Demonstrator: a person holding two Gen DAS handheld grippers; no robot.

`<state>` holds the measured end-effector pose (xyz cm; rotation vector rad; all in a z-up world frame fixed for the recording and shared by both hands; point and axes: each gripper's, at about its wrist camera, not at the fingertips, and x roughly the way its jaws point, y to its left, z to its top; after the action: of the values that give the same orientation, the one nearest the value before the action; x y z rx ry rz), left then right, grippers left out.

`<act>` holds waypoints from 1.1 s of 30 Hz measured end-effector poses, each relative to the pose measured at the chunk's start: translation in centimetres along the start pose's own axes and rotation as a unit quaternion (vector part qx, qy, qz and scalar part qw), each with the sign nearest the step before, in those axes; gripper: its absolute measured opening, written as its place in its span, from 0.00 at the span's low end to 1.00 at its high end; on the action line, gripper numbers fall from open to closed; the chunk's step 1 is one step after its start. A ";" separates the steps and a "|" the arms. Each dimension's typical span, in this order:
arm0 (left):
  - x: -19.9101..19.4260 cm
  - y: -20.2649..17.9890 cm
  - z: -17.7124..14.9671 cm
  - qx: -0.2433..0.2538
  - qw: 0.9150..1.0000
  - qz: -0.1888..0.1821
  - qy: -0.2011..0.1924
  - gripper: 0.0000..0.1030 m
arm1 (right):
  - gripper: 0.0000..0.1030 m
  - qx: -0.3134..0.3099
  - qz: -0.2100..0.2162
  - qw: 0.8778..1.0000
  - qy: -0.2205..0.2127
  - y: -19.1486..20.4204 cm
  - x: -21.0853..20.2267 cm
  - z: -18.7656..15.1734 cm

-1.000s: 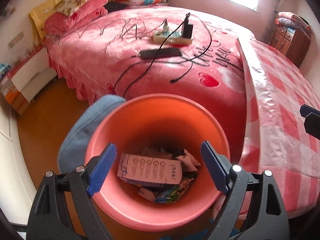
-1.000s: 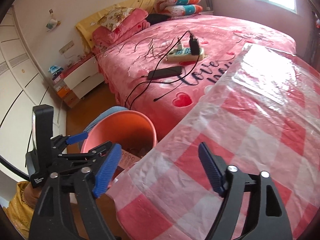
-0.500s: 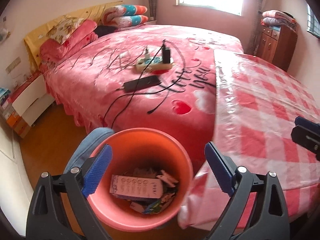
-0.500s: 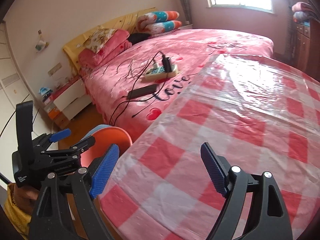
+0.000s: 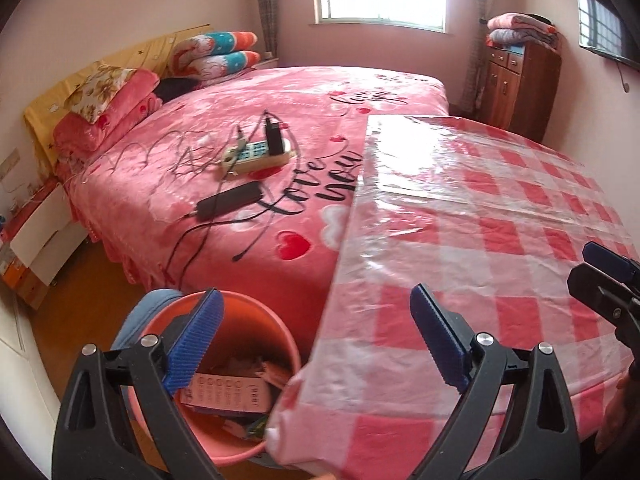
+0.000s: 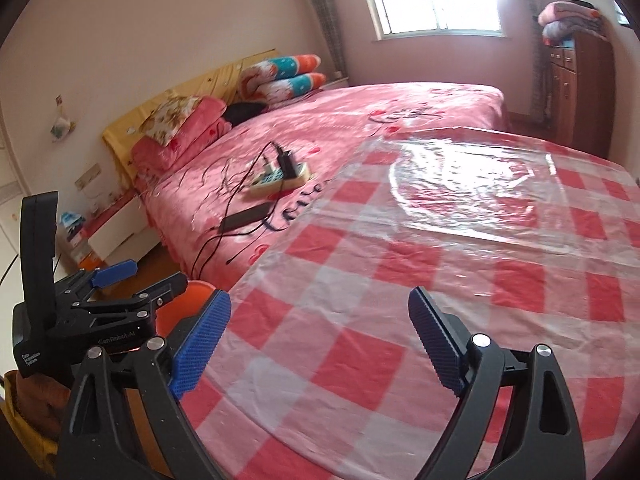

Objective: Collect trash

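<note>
1. Bin [image 5: 248,452], the orange one, stands on the floor at the table's corner, at about seven o'clock in the left wrist view. It holds a printed carton [image 5: 228,394] and scraps. The hanging cloth edge touches or overlaps its rim on the right, so a dropped piece could slide off the plastic and land on the floor instead.

2. Left gripper [image 5: 316,346] stands wide and empty, with its left pad above the bin mouth and its right pad above the checked tablecloth [image 5: 500,240]. A low sweep could hook the cloth's loose overhang and drag it, or knock the bin over.

3. Right gripper [image 6: 320,344] is spreading its jaws over the table with nothing between them. From its camera the left gripper sits close at nine o'clock; reaching for the same spot, the two tools could collide.

4. No trash shows on the cloth in either view; glare from the window whitens the clear plastic sheet [image 6: 472,192] at about one o'clock and could hide a pale scrap.

5. On the bed [image 5: 280,120], toward eleven o'clock, lie a power strip [image 5: 256,156], cables and a dark slab-like device [image 5: 230,200]. Taking those for rubbish would be the worst mistake.
</note>
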<state>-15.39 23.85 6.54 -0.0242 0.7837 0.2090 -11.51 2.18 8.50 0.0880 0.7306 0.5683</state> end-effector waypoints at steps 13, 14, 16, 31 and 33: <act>0.5 -7.4 1.3 0.029 0.999 -0.040 -0.001 0.92 | 0.87 0.015 -0.066 0.997 -0.042 -5.6 -3.6 -0.9; 0.7 -7.9 1.4 0.028 0.999 -0.042 -0.001 0.92 | 0.87 0.017 -0.071 0.996 -0.044 -6.1 -3.8 -0.9; 1.0 -8.8 1.6 0.026 0.998 -0.050 0.002 0.92 | 0.87 0.023 -0.077 0.996 -0.048 -6.9 -4.3 -1.1; 2.8 -15.6 2.3 0.047 0.996 -0.077 0.019 0.92 | 0.87 0.057 -0.136 0.986 -0.077 -13.3 -6.7 -1.7; 3.0 -16.4 2.4 0.051 0.995 -0.078 0.020 0.92 | 0.87 0.062 -0.139 0.985 -0.079 -14.0 -6.9 -1.8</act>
<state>-8.47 8.57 5.24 0.0070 0.8276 0.0194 -10.36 -13.45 7.60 0.1430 0.6112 0.2464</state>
